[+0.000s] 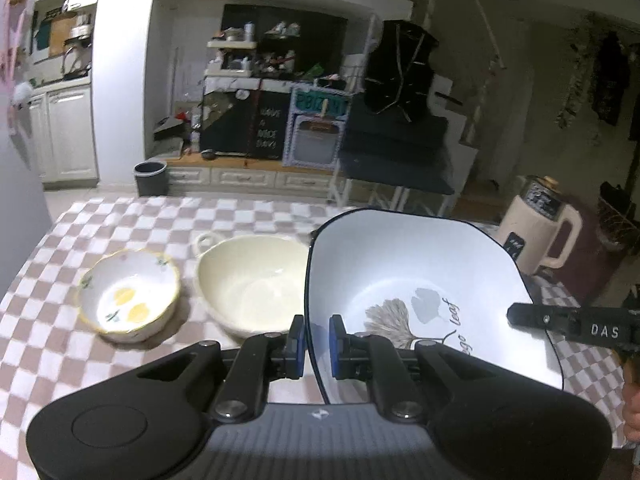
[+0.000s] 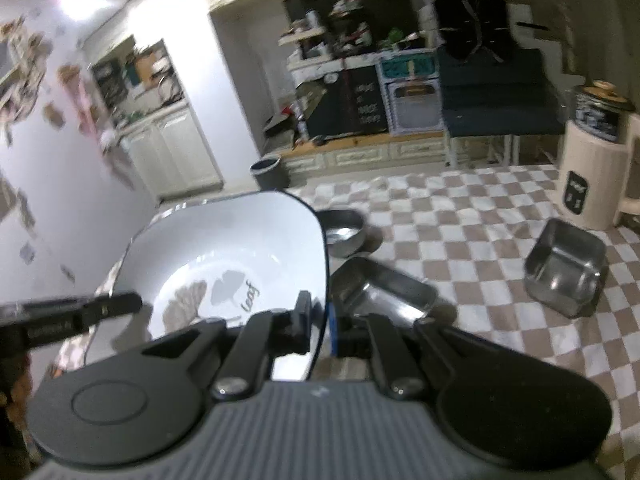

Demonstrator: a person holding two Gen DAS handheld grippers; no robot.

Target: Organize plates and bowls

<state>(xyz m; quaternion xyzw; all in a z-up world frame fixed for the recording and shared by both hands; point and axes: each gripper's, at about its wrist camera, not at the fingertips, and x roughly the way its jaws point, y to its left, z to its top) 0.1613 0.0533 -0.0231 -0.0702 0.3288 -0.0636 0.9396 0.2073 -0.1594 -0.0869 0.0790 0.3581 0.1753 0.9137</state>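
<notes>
A white square dish with a dark rim and a leaf print [image 1: 420,276] [image 2: 224,264] hangs above the checkered table, held from both sides. My left gripper [image 1: 317,338] is shut on its left rim. Across the dish, my right gripper [image 2: 320,330] is shut on its right rim and shows in the left wrist view as a black finger [image 1: 560,322]. Left of the dish stand a cream bowl with a small handle [image 1: 252,280] and a white bowl with a yellow rim and lemon print [image 1: 130,294].
Right of the dish lie a round metal bowl [image 2: 344,232], a rectangular steel tray [image 2: 380,294] and a square steel container [image 2: 566,268]. A cream jug [image 2: 596,160] [image 1: 540,232] stands at the table's far right. The checkered tablecloth [image 2: 480,240] shows between them.
</notes>
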